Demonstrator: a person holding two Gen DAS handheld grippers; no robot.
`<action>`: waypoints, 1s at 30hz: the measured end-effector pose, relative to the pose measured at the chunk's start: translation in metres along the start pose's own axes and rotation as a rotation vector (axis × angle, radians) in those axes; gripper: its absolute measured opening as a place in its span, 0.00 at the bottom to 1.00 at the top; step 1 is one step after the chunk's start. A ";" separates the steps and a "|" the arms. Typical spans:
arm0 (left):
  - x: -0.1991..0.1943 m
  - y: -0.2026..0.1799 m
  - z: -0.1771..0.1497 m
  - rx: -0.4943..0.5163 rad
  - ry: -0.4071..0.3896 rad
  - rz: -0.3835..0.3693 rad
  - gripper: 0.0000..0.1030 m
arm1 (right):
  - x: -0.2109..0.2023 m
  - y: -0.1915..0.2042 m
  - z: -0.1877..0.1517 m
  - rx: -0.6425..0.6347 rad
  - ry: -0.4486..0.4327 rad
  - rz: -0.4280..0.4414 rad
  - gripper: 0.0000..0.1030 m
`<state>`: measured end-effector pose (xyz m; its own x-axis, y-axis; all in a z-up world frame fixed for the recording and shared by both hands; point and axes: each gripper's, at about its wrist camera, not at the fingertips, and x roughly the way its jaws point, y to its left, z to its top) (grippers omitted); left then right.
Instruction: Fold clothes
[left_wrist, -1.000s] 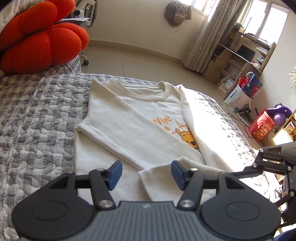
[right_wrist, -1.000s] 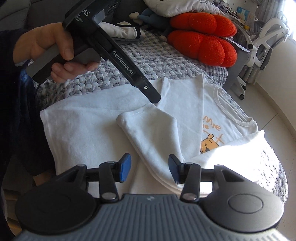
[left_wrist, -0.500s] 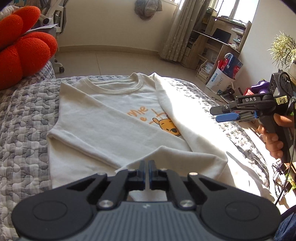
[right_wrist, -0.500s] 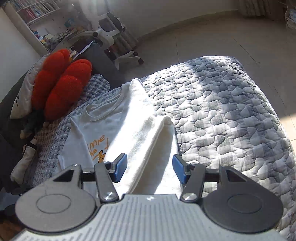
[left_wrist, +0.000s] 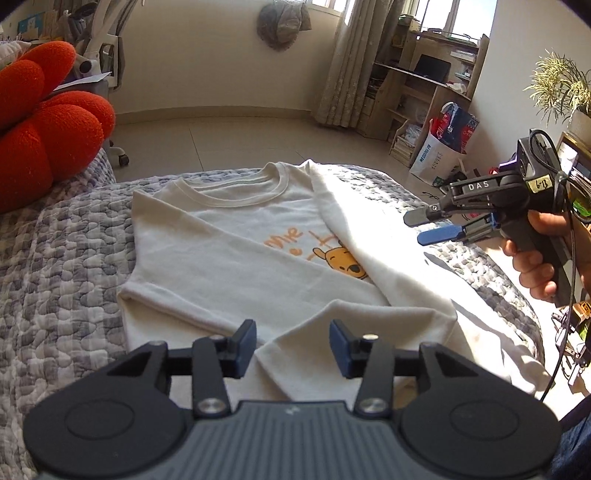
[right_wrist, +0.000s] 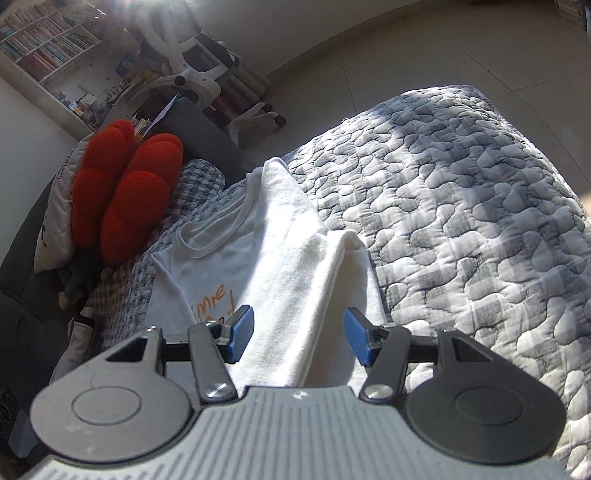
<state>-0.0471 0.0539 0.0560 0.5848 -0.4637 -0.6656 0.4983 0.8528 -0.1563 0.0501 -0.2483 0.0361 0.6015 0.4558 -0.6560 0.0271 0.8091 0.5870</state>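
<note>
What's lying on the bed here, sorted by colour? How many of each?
White: 1, the sweatshirt with the orange bear print
Red-orange: 1, the lobed plush cushion
Grey checked: 1, the quilt underneath
Total: 3
Neither claw, left or right, holds anything.

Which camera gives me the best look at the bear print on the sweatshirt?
Left wrist. The bear print shows its face and orange lettering beside the folded sleeves of the sweatshirt. In the right wrist view only some lettering shows; the right tool blocks the rest.
</note>
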 end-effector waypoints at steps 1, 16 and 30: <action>0.005 0.000 0.000 0.011 0.010 0.006 0.47 | 0.000 -0.001 0.000 0.003 -0.001 -0.001 0.57; 0.024 -0.010 -0.002 0.101 0.032 0.013 0.13 | 0.005 -0.004 -0.001 0.037 -0.001 0.005 0.57; -0.045 -0.017 0.005 -0.057 -0.051 -0.063 0.06 | 0.004 -0.009 0.000 0.033 0.002 -0.007 0.57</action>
<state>-0.0794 0.0589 0.0922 0.5857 -0.5273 -0.6155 0.4987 0.8331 -0.2392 0.0527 -0.2540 0.0279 0.6000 0.4512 -0.6606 0.0571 0.7995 0.5979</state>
